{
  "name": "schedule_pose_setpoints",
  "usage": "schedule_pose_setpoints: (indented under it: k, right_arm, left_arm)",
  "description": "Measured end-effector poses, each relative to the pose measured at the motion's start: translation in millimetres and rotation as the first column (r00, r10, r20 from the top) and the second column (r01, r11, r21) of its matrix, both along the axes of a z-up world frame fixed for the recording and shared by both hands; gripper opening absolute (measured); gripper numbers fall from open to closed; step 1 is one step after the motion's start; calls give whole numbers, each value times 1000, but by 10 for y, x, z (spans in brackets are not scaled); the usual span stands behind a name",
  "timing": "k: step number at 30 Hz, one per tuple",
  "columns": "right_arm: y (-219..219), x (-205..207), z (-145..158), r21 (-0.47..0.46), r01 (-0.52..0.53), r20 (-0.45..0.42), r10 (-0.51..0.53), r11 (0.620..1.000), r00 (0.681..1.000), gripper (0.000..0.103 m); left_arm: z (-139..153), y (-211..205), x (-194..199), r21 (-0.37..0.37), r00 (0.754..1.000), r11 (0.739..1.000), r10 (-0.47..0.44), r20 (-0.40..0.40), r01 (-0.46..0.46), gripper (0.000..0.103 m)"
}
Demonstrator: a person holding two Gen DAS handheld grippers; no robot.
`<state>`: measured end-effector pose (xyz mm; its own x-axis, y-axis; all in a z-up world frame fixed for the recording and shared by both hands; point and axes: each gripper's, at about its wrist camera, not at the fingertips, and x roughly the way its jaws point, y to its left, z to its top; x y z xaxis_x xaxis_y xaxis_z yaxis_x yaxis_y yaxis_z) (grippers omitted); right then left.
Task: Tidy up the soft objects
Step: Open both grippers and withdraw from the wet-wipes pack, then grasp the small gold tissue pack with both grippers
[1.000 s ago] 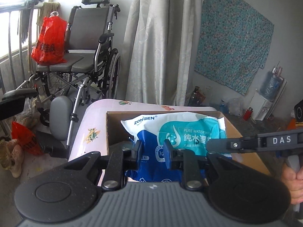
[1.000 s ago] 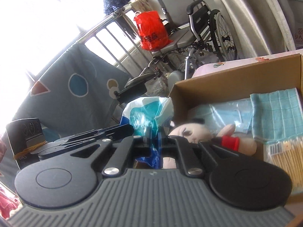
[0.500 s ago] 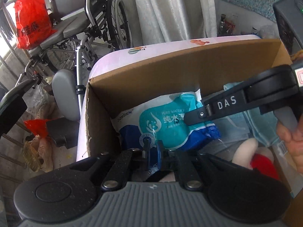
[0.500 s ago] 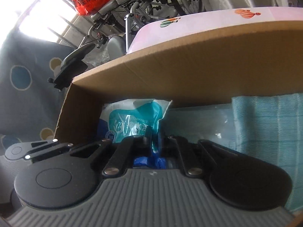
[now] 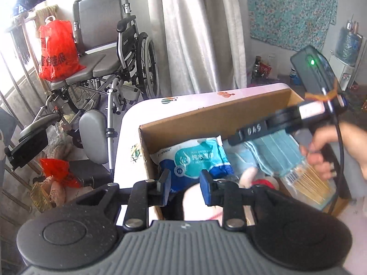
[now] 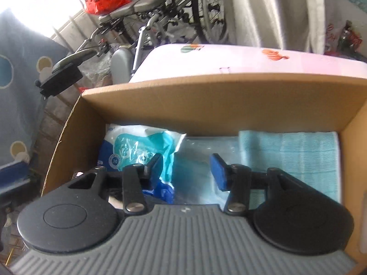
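Note:
A blue and white wet-wipes pack lies in the left end of an open cardboard box; it also shows in the right wrist view. My left gripper is open and empty just above and in front of the pack. My right gripper is open and empty over the box, seen from the left wrist view above the box. A plush toy, a pale blue mask packet and a teal cloth also lie in the box.
The box stands on a pink-white table. A pack of wooden sticks lies at the box's right end. A wheelchair with a red bag stands to the left, a curtain behind.
Both grippers have opened and let go of the wipes pack, which now lies in the box. Both have pulled back and up from it.

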<state>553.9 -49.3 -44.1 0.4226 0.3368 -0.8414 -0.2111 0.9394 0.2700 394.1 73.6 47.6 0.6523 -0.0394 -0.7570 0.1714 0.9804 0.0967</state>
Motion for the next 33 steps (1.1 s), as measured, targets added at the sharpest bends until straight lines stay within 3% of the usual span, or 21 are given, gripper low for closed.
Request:
schedule_pose_setpoints:
  k: [2, 6, 11, 14, 17, 20, 21, 22, 24, 26, 28, 33]
  right_arm:
    - [-189, -143, 226, 54, 14, 8, -14, 998, 1000, 45]
    - [-590, -620, 754, 144, -8, 63, -1, 990, 998, 45]
    - [-970, -1397, 1080, 244, -62, 41, 53, 968, 998, 45]
    - [-1058, -1999, 1002, 319, -104, 5, 108, 942, 994, 45]
    - [-989, -2548, 743, 337, -152, -27, 171, 929, 985, 45]
    - [-779, -2926, 439, 285, -214, -36, 234, 934, 972, 45]
    - [-687, -3033, 342, 272, -232, -33, 250, 934, 968, 45]
    - [-629, -3109, 259, 280, -243, -38, 264, 929, 964, 45]
    - [-526, -3174, 112, 338, -227, -63, 262, 914, 963, 45]
    - [-420, -3176, 2, 373, -195, -100, 248, 907, 964, 45]
    - [-272, -3147, -64, 376, -205, -106, 262, 904, 959, 45]
    - [6, -2958, -137, 331, -246, -81, 287, 911, 955, 46]
  left_arm:
    - [92, 26, -292, -16, 1000, 1000, -14, -15, 13, 31]
    - [76, 127, -958, -99, 998, 995, -28, -57, 22, 45]
    - [-158, 146, -1984, -139, 999, 990, -2, -43, -4, 45]
    - [-352, 127, -2495, -211, 999, 978, -18, -44, 9, 45]
    - [-621, 134, -2777, -269, 998, 963, -2, -67, -17, 45]
    - [-873, 183, -2889, -322, 996, 944, 50, -74, -72, 48]
    - [-961, 191, -2908, -328, 995, 941, 64, -74, -85, 56]
    - [-1033, 197, -2895, -330, 994, 939, 76, -82, -99, 60]
    - [-1204, 226, -2859, -350, 989, 927, 106, -102, -135, 59]
    - [-1307, 245, -2821, -361, 987, 919, 132, -96, -158, 52]
    - [-1397, 251, -2765, -370, 987, 915, 130, -97, -158, 28]
    - [-1439, 367, -2688, -414, 987, 896, 141, -73, -159, 26]
